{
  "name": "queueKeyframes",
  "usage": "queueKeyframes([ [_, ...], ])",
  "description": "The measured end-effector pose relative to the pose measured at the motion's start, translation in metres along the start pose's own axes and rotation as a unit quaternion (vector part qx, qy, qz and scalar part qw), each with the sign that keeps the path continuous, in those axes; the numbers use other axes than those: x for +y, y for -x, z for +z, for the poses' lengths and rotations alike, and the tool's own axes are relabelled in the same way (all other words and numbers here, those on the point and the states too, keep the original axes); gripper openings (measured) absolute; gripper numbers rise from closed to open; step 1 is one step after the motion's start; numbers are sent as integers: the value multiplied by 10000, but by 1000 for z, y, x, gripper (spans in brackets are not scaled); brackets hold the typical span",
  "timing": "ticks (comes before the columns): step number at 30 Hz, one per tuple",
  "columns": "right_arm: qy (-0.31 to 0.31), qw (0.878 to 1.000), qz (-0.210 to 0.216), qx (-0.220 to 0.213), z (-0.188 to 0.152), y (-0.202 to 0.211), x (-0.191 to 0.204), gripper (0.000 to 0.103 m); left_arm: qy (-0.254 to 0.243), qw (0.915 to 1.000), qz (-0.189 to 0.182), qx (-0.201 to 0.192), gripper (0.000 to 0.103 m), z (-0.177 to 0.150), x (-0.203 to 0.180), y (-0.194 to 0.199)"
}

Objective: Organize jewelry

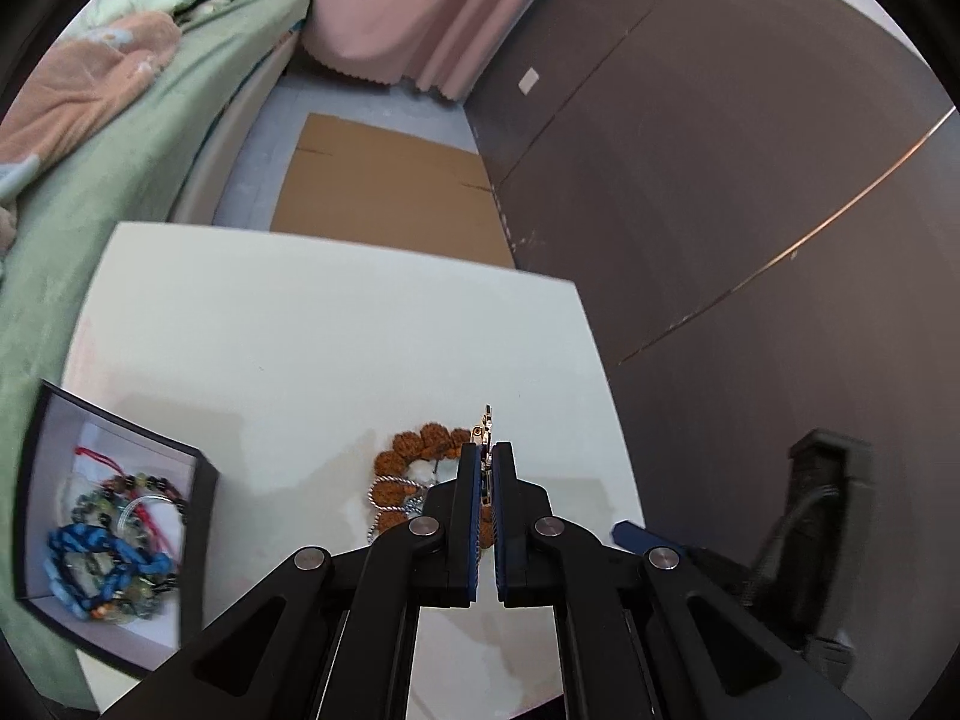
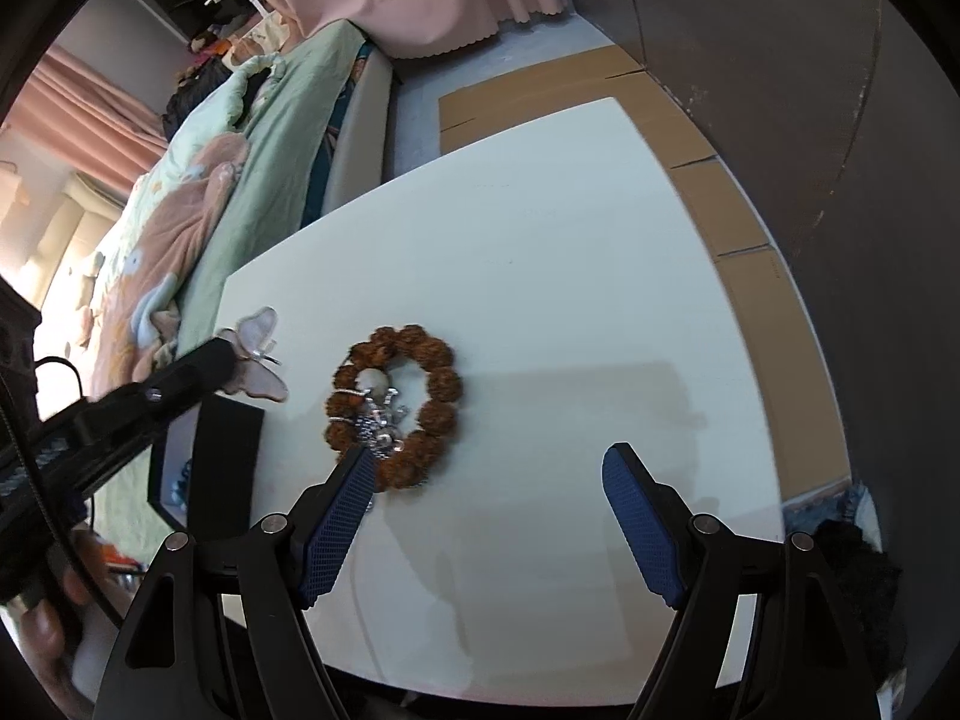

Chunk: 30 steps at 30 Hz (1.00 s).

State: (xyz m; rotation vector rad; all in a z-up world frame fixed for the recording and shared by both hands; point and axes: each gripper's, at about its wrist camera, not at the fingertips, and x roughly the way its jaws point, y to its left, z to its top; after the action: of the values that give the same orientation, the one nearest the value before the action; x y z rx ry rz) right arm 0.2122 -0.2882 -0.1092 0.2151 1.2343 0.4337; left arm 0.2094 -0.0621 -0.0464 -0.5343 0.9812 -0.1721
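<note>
My left gripper (image 1: 487,450) is shut on a pale pink butterfly ornament (image 1: 485,423), seen edge-on with a gold clasp. In the right wrist view the butterfly (image 2: 258,354) hangs above the table's left edge at the tip of the left gripper (image 2: 225,360). A bracelet of rough brown beads (image 2: 444,384) lies on the white table (image 2: 540,240), with a silver chain (image 2: 381,414) inside its ring. My right gripper (image 2: 486,468) stands open just in front of the bracelet, with nothing between its fingers. A black box (image 1: 204,480) at the left holds several beaded and blue bracelets (image 1: 102,558).
A green-covered bed (image 2: 264,138) with a pink blanket runs along the table's left side. Flat cardboard (image 1: 390,180) lies on the floor beyond the table. A dark wardrobe (image 1: 720,180) stands to the right, and pink curtains (image 1: 420,0) hang at the back.
</note>
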Motion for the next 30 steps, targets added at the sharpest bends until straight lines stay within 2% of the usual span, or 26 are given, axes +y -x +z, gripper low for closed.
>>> queueKeyframes([
  [7,-26,10000,-59,75,5,-15,14,79,44,9994,107,-324,3,7,13,35],
  [13,-99,9992,-392,45,14,-33,26,78,118,9987,197,-448,3,5,28,50],
  [17,-4,9981,-608,108,17,-46,38,71,114,9980,251,-571,3,6,38,66],
  [19,138,9967,-788,115,17,-53,47,65,122,9975,269,-637,3,6,44,76],
  [20,221,9956,-901,135,16,-57,52,58,136,9973,276,-663,3,7,47,79],
  [22,328,9933,-1089,207,16,-65,56,42,173,9969,286,-715,3,7,54,87],
  [24,435,9899,-1340,170,16,-71,60,21,216,9964,286,-767,3,7,61,95],
  [27,442,9897,-1354,116,15,-71,59,21,270,9957,305,-837,3,5,74,107],
  [30,187,9951,-964,-77,16,-55,54,21,295,9954,343,-840,3,2,86,113],
])
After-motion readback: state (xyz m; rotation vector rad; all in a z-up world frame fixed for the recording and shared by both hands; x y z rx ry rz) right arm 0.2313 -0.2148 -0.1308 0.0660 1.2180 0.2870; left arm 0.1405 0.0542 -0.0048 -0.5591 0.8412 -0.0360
